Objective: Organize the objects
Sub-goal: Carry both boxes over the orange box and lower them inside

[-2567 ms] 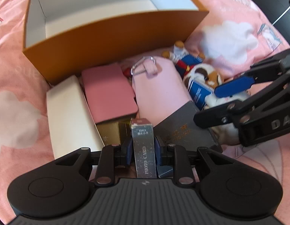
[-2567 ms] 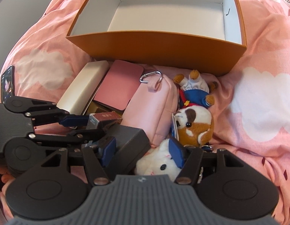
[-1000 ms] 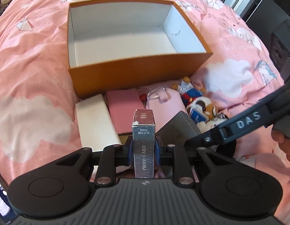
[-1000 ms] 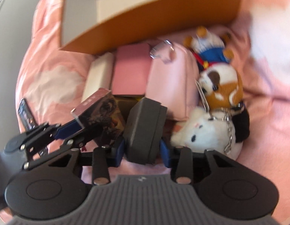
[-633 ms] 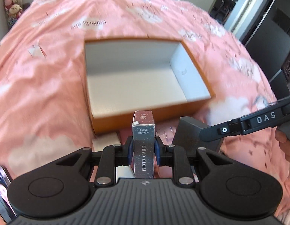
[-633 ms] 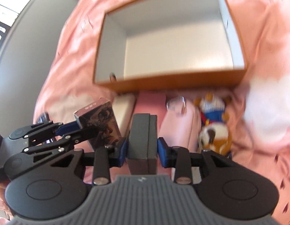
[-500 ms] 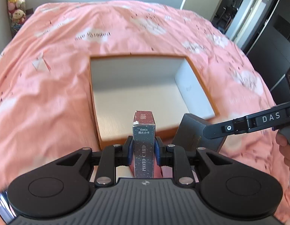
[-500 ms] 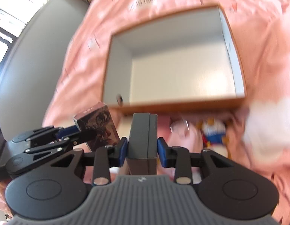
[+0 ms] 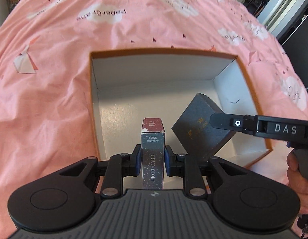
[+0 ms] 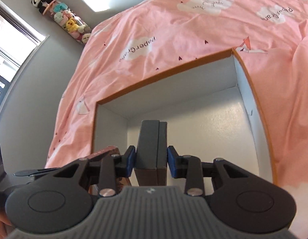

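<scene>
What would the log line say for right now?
left gripper: shut on photo card box | right gripper: shut on dark grey box | both above open orange box

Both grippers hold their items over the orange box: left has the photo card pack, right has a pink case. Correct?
Not quite. The right gripper is shut on a dark grey box, not a pink case, as the left wrist view shows. The left gripper does hold the photo card pack over the orange box.

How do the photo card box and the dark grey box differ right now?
The photo card box is narrow and silvery with printed text; the dark grey box is broader, matte, with faint gold marks. The left gripper holds the card box upright; the right gripper holds the grey box tilted on a corner. Both hang over the orange box.
</scene>
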A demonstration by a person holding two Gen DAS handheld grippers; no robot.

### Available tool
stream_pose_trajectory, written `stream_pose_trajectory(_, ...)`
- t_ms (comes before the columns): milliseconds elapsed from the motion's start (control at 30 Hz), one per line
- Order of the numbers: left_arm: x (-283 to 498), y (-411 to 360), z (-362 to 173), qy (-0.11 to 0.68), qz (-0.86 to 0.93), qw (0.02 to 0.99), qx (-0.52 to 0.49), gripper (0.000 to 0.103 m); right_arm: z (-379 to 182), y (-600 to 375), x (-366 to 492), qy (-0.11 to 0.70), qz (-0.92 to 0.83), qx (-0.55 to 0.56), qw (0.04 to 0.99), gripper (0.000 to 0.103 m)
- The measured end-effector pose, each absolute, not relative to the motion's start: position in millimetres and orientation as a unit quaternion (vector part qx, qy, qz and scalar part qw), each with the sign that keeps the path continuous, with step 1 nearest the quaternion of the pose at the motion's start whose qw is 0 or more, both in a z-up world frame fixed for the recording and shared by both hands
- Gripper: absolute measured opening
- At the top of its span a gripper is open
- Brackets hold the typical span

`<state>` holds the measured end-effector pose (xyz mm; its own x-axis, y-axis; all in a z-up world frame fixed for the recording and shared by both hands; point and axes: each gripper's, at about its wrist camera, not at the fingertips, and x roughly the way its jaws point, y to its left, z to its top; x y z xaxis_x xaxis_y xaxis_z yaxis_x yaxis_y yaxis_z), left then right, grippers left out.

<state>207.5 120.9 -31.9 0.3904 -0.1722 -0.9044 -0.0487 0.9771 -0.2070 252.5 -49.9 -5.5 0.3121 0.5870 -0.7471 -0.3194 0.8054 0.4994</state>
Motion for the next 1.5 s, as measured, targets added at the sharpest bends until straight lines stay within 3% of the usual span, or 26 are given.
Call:
stream_pose_trajectory(367, 226.2, 115.8, -73.7, 0.599, -0.075, 0.79, -0.101, 0.025, -62.6, -39.5, 262.9, 0.533, 0.284, 0.139, 0.784, 0.036)
stream_pose_trajectory(667, 232.6, 114.1, -81.6, 0.622, -0.064, 0.777, -0.077, 0.028, -75.4, -49.8, 258.8, 0.564, 0.297, 0.121, 0.761, 0.036)
stream_pose_trajectory(867, 228.8, 103.8, -73.9, 0.626, -0.051, 0.778, -0.012, 0.035, -79.9, -43.3, 259.7, 0.581, 0.301, 0.079, 0.752, 0.037)
stream_pose_trajectory(1133, 225.5, 90.4, -67.6, 0.616, -0.012, 0.783, 0.081, 0.029, -76.4, -49.2, 260.4, 0.586, 0.298, 0.055, 0.751, 0.039)
stream_pose_trajectory(1500, 217.2, 106.8, -38.5, 0.58, -0.006, 0.815, 0.019, 0.029, -84.4, -33.8, 264.8, 0.603, 0.297, -0.003, 0.74, 0.046)
